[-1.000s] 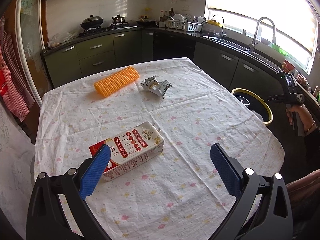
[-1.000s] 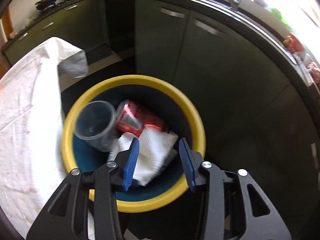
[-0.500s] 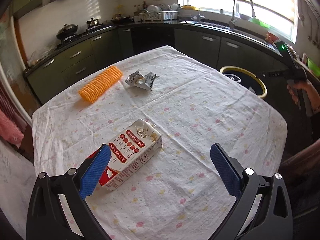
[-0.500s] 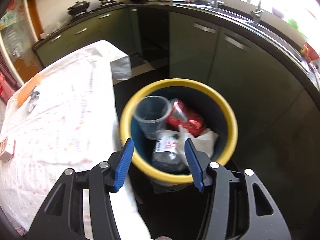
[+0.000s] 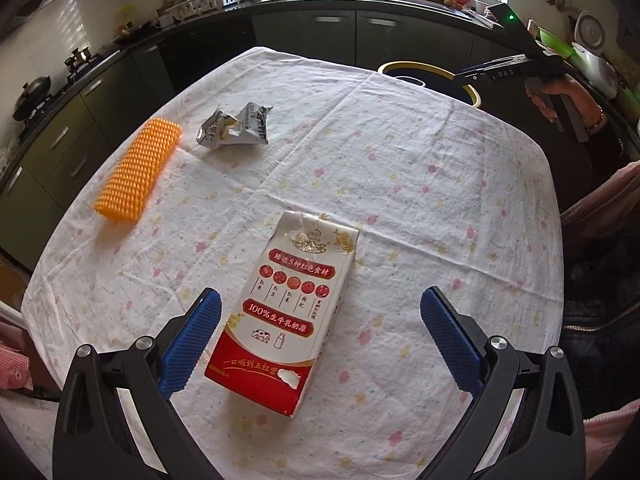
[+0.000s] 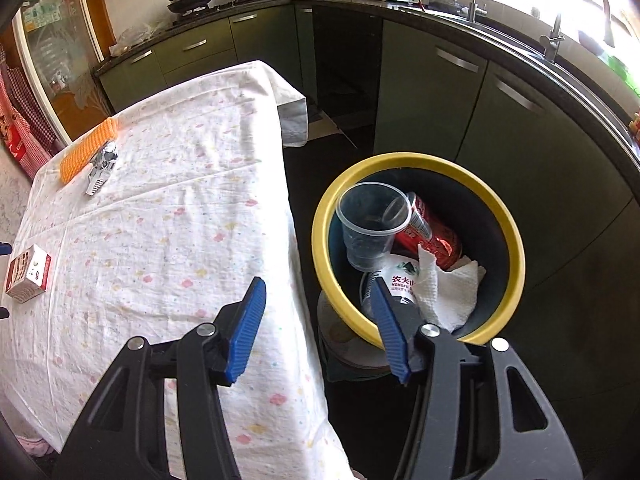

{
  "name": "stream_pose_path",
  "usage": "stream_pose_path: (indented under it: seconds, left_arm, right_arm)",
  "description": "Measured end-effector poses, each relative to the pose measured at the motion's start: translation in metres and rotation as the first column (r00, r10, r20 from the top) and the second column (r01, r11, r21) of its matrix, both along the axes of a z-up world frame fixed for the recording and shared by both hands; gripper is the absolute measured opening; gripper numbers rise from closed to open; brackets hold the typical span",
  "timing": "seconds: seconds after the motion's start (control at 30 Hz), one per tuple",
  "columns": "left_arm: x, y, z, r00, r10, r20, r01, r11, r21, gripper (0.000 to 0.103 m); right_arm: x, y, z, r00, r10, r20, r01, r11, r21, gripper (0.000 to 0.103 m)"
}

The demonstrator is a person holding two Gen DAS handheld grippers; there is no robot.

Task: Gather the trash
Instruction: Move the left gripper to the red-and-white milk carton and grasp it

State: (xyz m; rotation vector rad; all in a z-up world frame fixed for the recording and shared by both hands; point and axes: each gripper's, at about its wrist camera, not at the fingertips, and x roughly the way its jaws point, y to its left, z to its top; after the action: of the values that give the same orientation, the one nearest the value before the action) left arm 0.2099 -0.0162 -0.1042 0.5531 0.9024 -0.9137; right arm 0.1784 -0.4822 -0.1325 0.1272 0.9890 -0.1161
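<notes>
A red and white milk carton [image 5: 286, 306] lies flat on the floral tablecloth [image 5: 400, 184]. My left gripper [image 5: 320, 332] is open wide just above it, its left pad beside the carton's left edge. A crumpled silver wrapper [image 5: 236, 128] and an orange bumpy block [image 5: 136, 168] lie further back. My right gripper [image 6: 318, 324] is open and empty, held over the gap between the table edge and the yellow-rimmed bin [image 6: 514, 240]. The bin holds a clear plastic cup [image 6: 368, 224], a red can [image 6: 434, 236], a bottle and white tissue [image 6: 452, 288].
The carton [image 6: 28, 274], wrapper [image 6: 102, 166] and orange block [image 6: 88, 148] also show in the right wrist view. Dark green cabinets [image 6: 432, 92] and a counter with a sink run behind the bin. The right gripper's body [image 5: 520, 66] shows beyond the table.
My left gripper has swung round and come closer, so the carton now lies between its pads. My right gripper has pulled back from above the bin towards the table edge.
</notes>
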Motion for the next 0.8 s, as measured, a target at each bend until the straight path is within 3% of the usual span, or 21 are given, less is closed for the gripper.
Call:
stream_pose_path:
  seconds: [0.4, 0.6, 0.67, 0.8]
  left_arm:
    - [0.021, 0.009, -0.022, 0.997, -0.038, -0.067, 0.037, 0.999, -0.025, 0.096]
    - [0.015, 0.008, -0.025, 0.998, -0.041, -0.056, 0.039, 0.999, -0.028, 0.075]
    - [0.015, 0.008, -0.028, 0.998, -0.032, -0.059, 0.031, 0.999, -0.026, 0.064]
    - [0.015, 0.01, -0.03, 0.997, 0.007, -0.072, -0.01, 0.999, -0.037, 0.055]
  right_arm:
    - [0.003, 0.008, 0.0, 1.0, -0.002, -0.011, 0.002, 1.0, -0.009, 0.054]
    - [0.006, 0.012, -0.003, 1.0, 0.006, -0.016, -0.006, 1.0, 0.001, 0.055]
    - [0.006, 0.014, -0.005, 1.0, 0.013, -0.018, -0.013, 1.0, 0.005, 0.055]
    - [0.005, 0.014, -0.008, 1.0, 0.014, -0.02, -0.014, 1.0, 0.008, 0.055]
